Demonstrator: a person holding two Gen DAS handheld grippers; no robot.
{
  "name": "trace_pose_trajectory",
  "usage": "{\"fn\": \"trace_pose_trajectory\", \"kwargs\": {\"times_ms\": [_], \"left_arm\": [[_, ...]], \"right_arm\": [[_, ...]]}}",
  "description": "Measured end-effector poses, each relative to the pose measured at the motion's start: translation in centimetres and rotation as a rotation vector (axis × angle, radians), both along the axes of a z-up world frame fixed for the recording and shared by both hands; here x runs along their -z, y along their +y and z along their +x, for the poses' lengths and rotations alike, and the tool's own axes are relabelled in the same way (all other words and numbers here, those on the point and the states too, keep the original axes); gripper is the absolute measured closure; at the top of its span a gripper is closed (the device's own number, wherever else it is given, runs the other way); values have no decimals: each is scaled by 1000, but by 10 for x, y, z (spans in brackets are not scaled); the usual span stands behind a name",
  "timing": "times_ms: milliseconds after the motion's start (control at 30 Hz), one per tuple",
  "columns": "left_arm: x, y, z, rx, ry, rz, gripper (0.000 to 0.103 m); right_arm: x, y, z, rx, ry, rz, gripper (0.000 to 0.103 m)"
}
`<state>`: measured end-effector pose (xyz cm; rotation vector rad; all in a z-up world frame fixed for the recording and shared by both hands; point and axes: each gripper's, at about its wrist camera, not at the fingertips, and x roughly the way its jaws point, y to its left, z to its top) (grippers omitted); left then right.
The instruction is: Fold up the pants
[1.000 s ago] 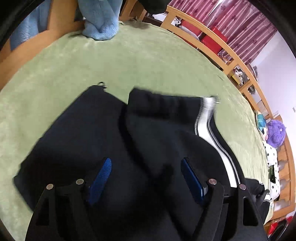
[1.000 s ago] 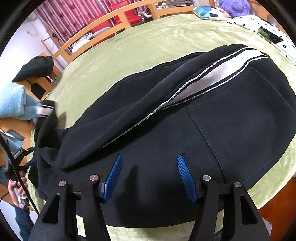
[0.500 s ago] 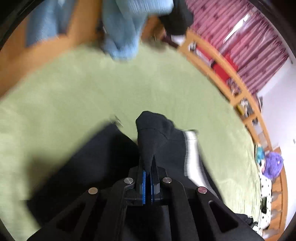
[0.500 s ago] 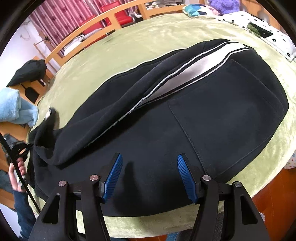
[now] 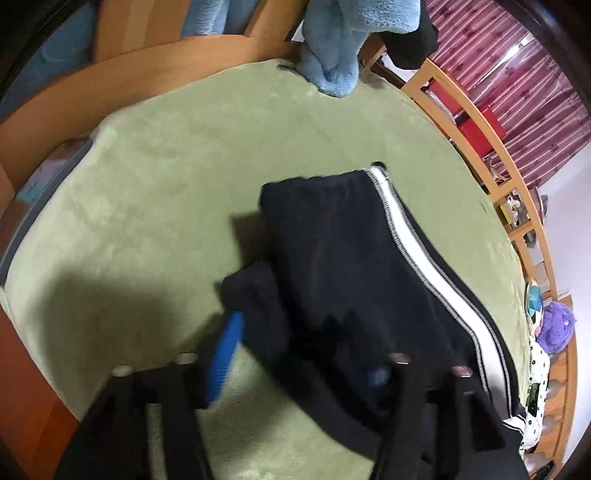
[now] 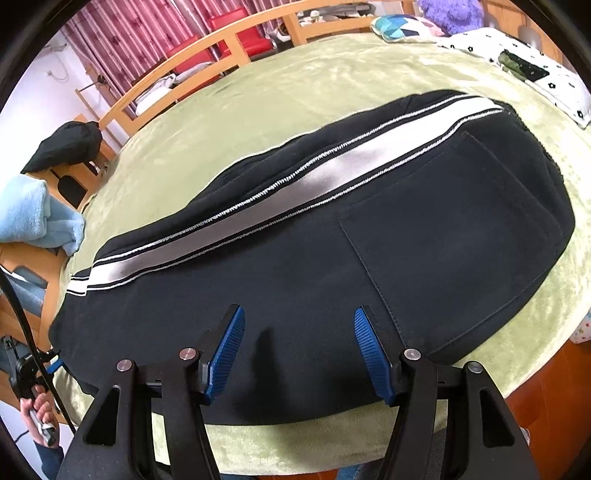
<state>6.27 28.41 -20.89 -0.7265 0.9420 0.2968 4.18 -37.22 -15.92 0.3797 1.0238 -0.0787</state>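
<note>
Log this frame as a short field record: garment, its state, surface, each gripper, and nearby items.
garment: black pants with a white side stripe
state: lying lengthwise, one leg laid over the other, back pocket facing up
surface: green blanket on a wood-framed bed
left gripper: open, pant-leg hem between its fingers, not clamped
right gripper: open, above the near edge of the pants, holding nothing
nearby: blue towel, purple plush toy

A green blanket [image 6: 332, 85] covers the bed, wooden rail [image 6: 207, 48] behind, striped red curtains [image 6: 122, 26] beyond.
</note>
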Motion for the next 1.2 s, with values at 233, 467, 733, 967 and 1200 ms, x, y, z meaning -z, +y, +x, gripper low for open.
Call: {"fn": "trace_pose_trajectory", "kwargs": {"times_ms": [233,467,733,967,1200], "left_arm": [[23,14,20,-40,-4,-26,43],[-19,19,25,-3,-179,-38,91],[9,40,-4,-69,-30,-58,77],[-1,9,-19,-30,34,-7,35],[-24,-42,-34,50,47,83,35]], "right_arm": [[9,-1,0,29,47,-7,42],[12,12,7,34,60,-11,42],[7,5,1,12,46,-4,42],[8,-25,-10,47,41,-15,42],[-3,-103,-32,199,-9,-84,35]]}}
